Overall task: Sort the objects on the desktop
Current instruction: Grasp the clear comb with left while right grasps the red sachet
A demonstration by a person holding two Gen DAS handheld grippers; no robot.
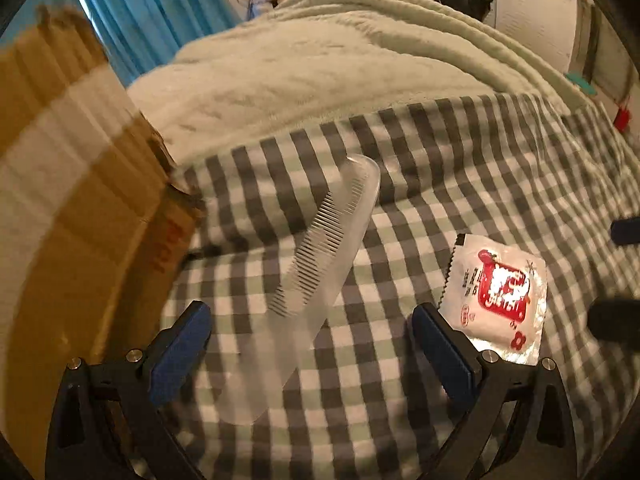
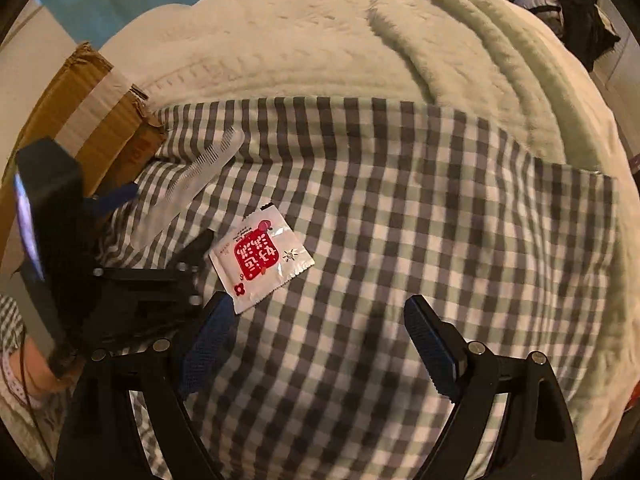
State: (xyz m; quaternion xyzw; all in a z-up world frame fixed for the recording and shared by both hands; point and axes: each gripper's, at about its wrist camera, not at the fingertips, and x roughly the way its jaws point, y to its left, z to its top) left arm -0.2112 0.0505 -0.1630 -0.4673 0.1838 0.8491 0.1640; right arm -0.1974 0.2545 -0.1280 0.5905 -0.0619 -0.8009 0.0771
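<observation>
A clear plastic comb [image 1: 316, 276] lies on the grey checked cloth [image 1: 460, 168], its handle end between the fingers of my open left gripper [image 1: 312, 328]. A white and red sachet [image 1: 500, 300] lies flat just right of the left gripper's right finger. In the right wrist view the comb [image 2: 200, 176] lies at the left, the sachet [image 2: 260, 260] left of centre. My right gripper [image 2: 320, 340] is open and empty over the cloth [image 2: 440, 220], its left finger close to the sachet. The left gripper [image 2: 152, 236] shows there at the comb.
A cardboard box [image 1: 72, 200] with pale tape stands at the left edge of the cloth, also seen in the right wrist view [image 2: 96, 120]. A cream fleece blanket [image 1: 320, 60] is heaped behind the cloth. Dark clothes [image 2: 580, 12] lie far right.
</observation>
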